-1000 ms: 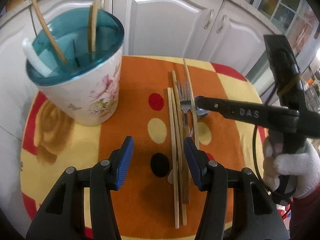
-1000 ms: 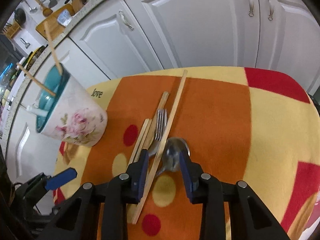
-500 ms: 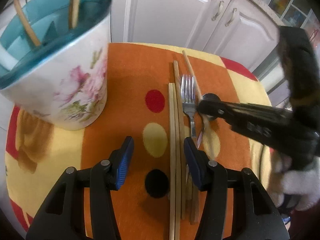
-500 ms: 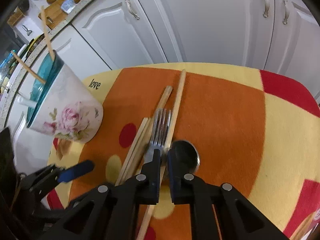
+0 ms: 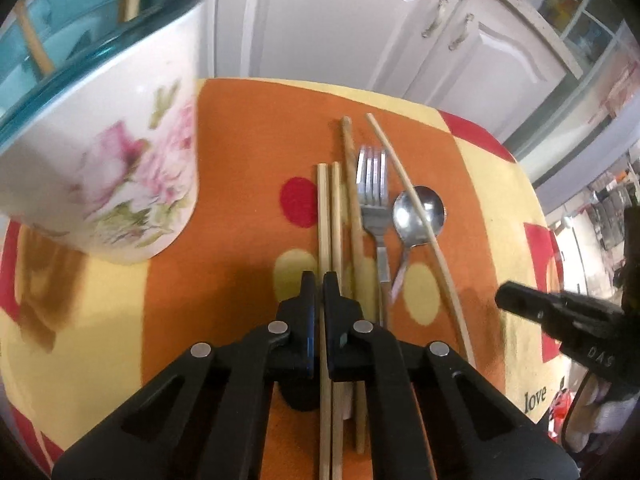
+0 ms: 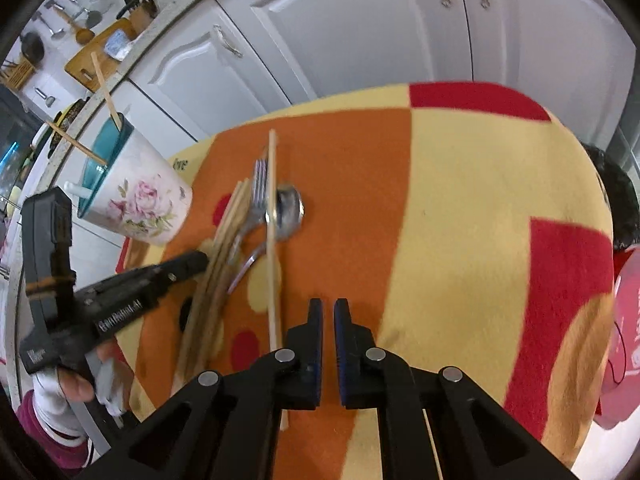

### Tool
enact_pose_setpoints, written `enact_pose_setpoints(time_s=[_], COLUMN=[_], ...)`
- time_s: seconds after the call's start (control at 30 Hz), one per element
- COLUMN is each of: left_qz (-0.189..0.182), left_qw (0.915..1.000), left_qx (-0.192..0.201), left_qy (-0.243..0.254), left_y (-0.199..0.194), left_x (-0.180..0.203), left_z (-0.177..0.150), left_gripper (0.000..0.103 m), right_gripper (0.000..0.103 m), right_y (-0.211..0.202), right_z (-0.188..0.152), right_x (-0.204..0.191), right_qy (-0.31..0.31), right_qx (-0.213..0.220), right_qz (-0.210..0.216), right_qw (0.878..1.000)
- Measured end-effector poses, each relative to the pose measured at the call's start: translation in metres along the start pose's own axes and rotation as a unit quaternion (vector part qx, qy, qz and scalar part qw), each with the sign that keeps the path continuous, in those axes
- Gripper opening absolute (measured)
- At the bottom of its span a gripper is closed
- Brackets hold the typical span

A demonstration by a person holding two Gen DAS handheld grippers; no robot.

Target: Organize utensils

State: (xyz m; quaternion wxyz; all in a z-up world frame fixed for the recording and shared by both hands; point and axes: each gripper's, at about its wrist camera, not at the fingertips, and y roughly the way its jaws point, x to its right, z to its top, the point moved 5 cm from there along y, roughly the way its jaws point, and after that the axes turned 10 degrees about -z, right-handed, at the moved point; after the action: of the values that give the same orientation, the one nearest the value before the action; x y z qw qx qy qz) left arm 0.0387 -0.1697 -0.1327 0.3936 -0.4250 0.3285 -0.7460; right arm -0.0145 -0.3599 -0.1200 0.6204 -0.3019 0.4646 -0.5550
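My left hand-held gripper [image 5: 319, 284] just snapped closed, pinching a chopstick [image 5: 322, 216]. Right hand-held gripper [image 6: 327, 312] pulled away w/ pads pressed together, nothing in them; spoon [image 5: 419, 213] left on desk. Next, I reckon: chopstick into cup [image 5: 100, 148].

White panelled cabinet doors [image 6: 360, 32] with metal handles behind the cloth-covered worktop [image 6: 480, 200]; speckled counter [image 6: 120, 76] above them, glass-fronted cabinet [image 5: 576, 4] at their right.
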Motion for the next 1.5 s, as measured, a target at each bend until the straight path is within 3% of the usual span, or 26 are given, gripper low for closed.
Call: enact_pose_setpoints(time_s=[0.07, 0.13, 0.17, 0.2, 0.27, 0.33, 0.37, 0.43, 0.47, 0.7, 0.9, 0.97, 1.23, 1.37, 1.5], left_qz=[0.004, 0.011, 0.007, -0.002, -0.013, -0.025, -0.028, -0.028, -0.027, -0.029, -0.016, -0.019, -0.027, -0.032, -0.015], left_qw=[1.0, 0.9998, 0.9998, 0.9997, 0.9995, 0.9994, 0.9994, 0.9994, 0.9995, 0.9994, 0.9997, 0.9996, 0.9987, 0.9981, 0.9992], left_qx=[-0.003, -0.008, -0.012, -0.016, -0.013, -0.005, -0.001, -0.001, -0.002, -0.012, -0.015, -0.019, -0.043, -0.052, -0.036], left_qy=[-0.008, -0.012, -0.016, -0.021, -0.026, -0.025, -0.022, -0.02, -0.019, -0.016, 0.004, 0.002, 0.003, -0.005, -0.008], left_y=[-0.002, -0.003, -0.003, -0.004, -0.008, -0.014, -0.017, -0.018, -0.017, 0.004, 0.007, 0.004, -0.018, -0.028, -0.035], left_x=[-0.004, -0.008, -0.01, -0.01, -0.007, -0.003, -0.001, 0.002, 0.002, 0.002, 0.006, 0.003, -0.005, -0.007, -0.016], left_z=[-0.001, -0.004, -0.007, -0.009, -0.01, -0.009, -0.007, -0.004, -0.003, -0.001, -0.001, -0.004, -0.041, -0.054, -0.048], left_gripper=[0.002, 0.002, 0.002, 0.002, 0.002, 0.002, 0.003, 0.009, 0.014, 0.014, 0.009, 0.009, 0.009, 0.009, 0.009], right_gripper=[0.006, 0.015, 0.032, 0.043, 0.042, 0.027, 0.013, 0.005, 0.005, 0.005, 0.005, 0.005, 0.01, 0.034, 0.034], right_y=[0.003, 0.009, 0.011, 0.014, 0.022, 0.028, 0.029, 0.025, 0.019, -0.017, -0.009, -0.009, -0.018, -0.014, -0.014], right_z=[0.002, 0.003, 0.003, 0.004, 0.005, 0.007, 0.007, 0.006, 0.004, -0.024, -0.054, -0.057, -0.021, -0.01, -0.007], right_x=[-0.009, -0.021, -0.027, -0.036, -0.043, -0.045, -0.044, -0.038, -0.036, 0.005, 0.003, -0.005, -0.006, -0.018, -0.024], right_qy=[-0.003, -0.017, -0.027, -0.039, -0.048, -0.052, -0.049, -0.03, -0.026, 0.032, 0.024, 0.011, 0.003, -0.011, -0.014], right_qx=[-0.005, -0.008, -0.006, -0.001, -0.005, 0.0, -0.002, -0.005, -0.001, 0.013, -0.049, -0.051, -0.024, -0.018, -0.017], right_qz=[0.003, 0.003, 0.002, 0.0, -0.003, -0.017, -0.017, 0.003, 0.005, -0.01, 0.016, 0.018, 0.002, -0.004, -0.001], right_qw=[1.0, 1.0, 1.0, 0.999, 0.999, 0.999, 0.999, 1.0, 1.0, 0.999, 0.998, 0.998, 1.0, 1.0, 1.0])
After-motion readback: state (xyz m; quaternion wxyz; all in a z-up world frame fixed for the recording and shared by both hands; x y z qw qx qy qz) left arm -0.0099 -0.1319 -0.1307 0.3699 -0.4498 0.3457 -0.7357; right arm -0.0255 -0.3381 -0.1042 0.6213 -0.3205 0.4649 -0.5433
